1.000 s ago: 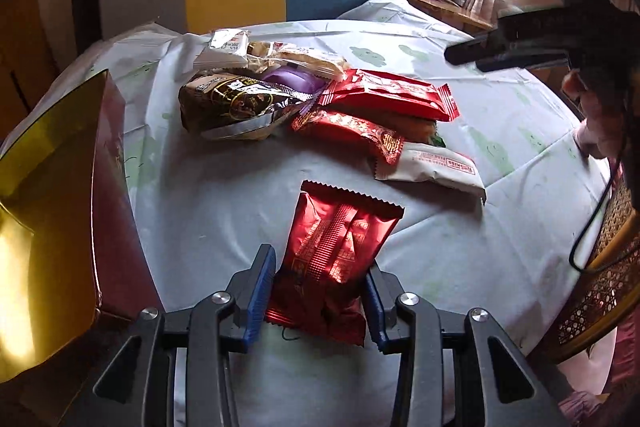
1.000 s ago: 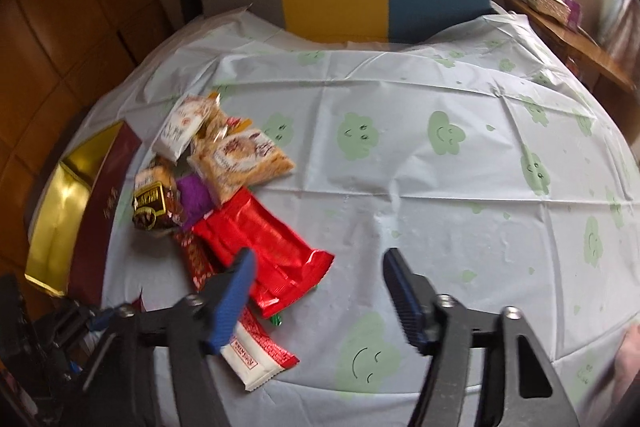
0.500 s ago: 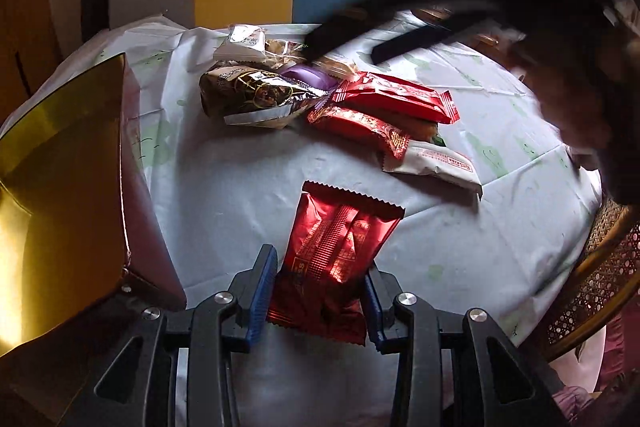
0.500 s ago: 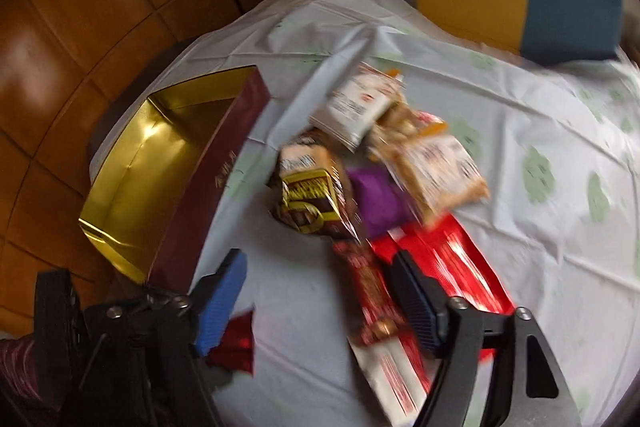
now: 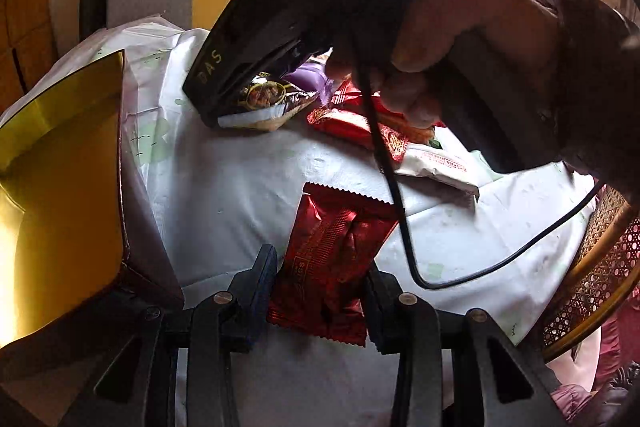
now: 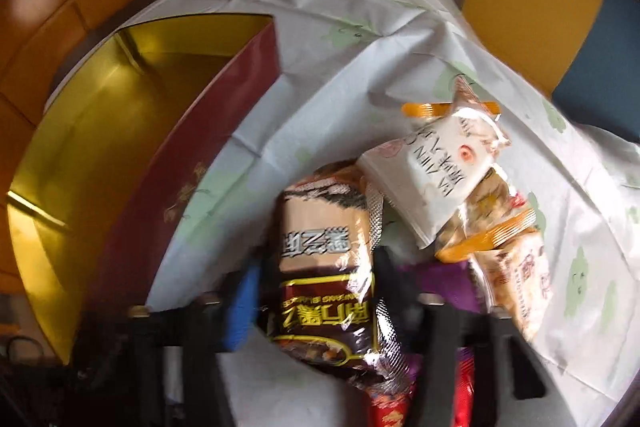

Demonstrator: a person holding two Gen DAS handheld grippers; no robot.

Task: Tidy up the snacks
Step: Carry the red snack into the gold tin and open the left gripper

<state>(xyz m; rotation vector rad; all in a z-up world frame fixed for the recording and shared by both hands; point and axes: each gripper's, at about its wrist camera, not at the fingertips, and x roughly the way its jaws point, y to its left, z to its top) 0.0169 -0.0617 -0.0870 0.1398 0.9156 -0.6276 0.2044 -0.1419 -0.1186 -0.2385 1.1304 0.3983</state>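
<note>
Your left gripper (image 5: 320, 279) holds the red pack (image 5: 332, 259); its jaws are pressed on both sides of the pack's near end. The pack sticks out over the desk (image 5: 240, 187), close to the near edge. Just to its left sits the gold box (image 5: 60, 155), open, with dark red walls.

Your right gripper (image 6: 316, 291) is down over the pile of snacks in the middle of the desk. The brown pack (image 6: 324, 267) lies between its jaws. The picture is blurred, so you cannot tell if the jaws squeeze it or just sit beside it. Your right hand (image 5: 440, 43) shows in the left view, wrapped around the black handle, with a black cable (image 5: 400, 211) hanging down in front of the red pack.

Beyond the brown pack lies a white pack (image 6: 444, 167), with an orange pack (image 6: 512, 259) to its right and a purple one (image 6: 436, 279) under them. A long red bar (image 5: 356, 127) and a white bar (image 5: 440, 167) lie nearer you, right of the pile.
</note>
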